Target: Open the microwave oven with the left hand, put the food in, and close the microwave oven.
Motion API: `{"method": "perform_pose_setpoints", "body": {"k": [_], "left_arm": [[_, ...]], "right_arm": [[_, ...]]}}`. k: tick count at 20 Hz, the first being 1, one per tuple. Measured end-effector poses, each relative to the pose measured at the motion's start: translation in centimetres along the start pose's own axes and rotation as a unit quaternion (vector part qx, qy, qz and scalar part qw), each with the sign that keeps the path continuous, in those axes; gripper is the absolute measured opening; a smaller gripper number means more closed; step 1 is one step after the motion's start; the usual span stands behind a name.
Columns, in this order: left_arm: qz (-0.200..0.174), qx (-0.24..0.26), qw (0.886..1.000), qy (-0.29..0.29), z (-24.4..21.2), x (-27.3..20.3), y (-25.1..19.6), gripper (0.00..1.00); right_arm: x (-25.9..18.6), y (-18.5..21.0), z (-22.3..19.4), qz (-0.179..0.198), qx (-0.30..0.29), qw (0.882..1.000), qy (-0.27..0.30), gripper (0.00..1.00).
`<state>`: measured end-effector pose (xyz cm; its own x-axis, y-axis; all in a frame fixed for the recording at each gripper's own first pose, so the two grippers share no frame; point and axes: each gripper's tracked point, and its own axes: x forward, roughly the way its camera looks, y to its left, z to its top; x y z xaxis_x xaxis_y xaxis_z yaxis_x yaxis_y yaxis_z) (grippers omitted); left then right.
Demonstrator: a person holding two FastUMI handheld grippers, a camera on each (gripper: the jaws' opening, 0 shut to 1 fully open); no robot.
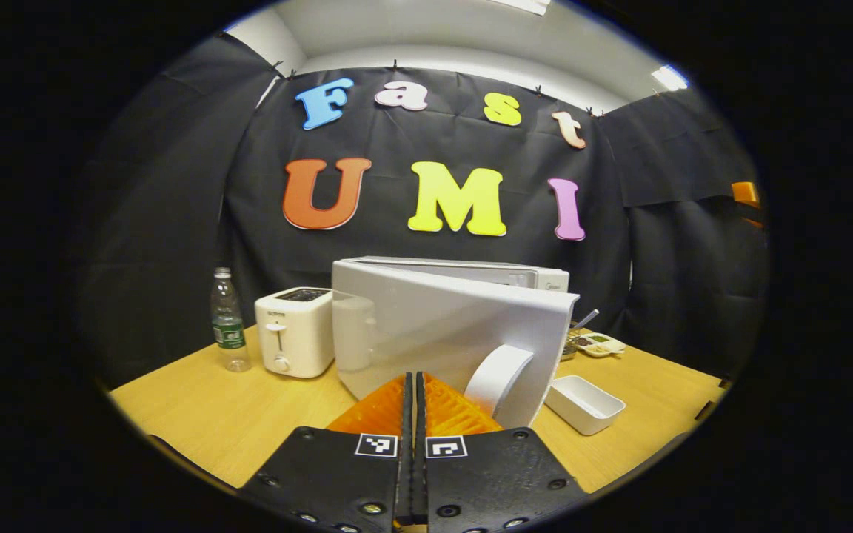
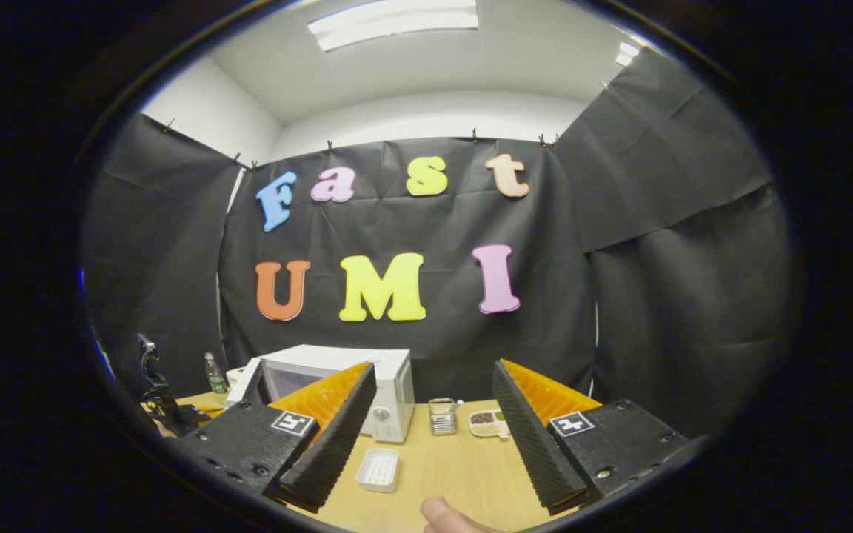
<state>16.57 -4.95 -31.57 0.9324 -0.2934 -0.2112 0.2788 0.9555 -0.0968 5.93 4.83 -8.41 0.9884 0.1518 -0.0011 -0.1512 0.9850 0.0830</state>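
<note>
Opening looks like the step in hand. The left hand-held gripper [image 1: 413, 392] is clenched, fingers together with nothing between them, just before the microwave [image 2: 338, 389] door [image 1: 456, 333], which is swung partly open. Right of the microwave, the food tray [image 2: 489, 423] sits on the table [image 2: 456, 466]. The right hand-held gripper [image 2: 434, 422] hangs released, well back; next it likely must reach that tray across open table.

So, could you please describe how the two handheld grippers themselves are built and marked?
The left gripper has two black plate-like bodies fastened with screws, each carrying a small square black-and-white marker, and ridged, wedge-shaped fingers. The right gripper is built alike: black screwed bodies, one square marker on each, and ribbed triangular fingers. No cables are visible on either.
</note>
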Motion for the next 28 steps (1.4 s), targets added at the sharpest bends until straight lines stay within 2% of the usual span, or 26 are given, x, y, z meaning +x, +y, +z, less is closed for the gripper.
{"method": "perform_pose_setpoints", "body": {"k": [2,4,5,8,15,25,28], "left_arm": [[-0.016,0.0,1.0,0.0,-0.1,1.8,-1.0,0.0],[-0.038,0.002,0.999,0.008,-0.7,3.4,-2.5,0.0],[-0.05,0.003,0.999,0.014,-0.9,4.3,-3.3,0.0],[-0.057,0.004,0.998,0.032,-1.5,6.7,-4.5,0.0],[-0.075,-0.012,0.997,0.034,-1.2,11.6,-7.2,0.0],[-0.046,-0.036,0.997,0.059,-1.2,19.5,-8.0,0.0],[-0.045,-0.057,0.994,0.078,-1.2,21.6,-9.2,0.0]], "right_arm": [[-0.1,-1.1,-0.3,-0.006,0.009,1.0,0.004,1.0],[0.0,-1.9,-0.7,-0.007,0.016,1.0,0.008,1.0],[0.0,-2.5,-0.6,-0.012,0.015,1.0,0.007,0.95],[0.2,-4.4,-0.3,-0.038,0.008,0.999,-0.002,0.99],[0.9,-5.4,-0.3,-0.025,0.001,1.0,-0.005,0.98],[0.5,-7.6,0.2,-0.033,-0.009,0.999,-0.006,0.98],[-0.6,-8.3,0.7,-0.039,-0.014,0.999,-0.007,0.98]]}}
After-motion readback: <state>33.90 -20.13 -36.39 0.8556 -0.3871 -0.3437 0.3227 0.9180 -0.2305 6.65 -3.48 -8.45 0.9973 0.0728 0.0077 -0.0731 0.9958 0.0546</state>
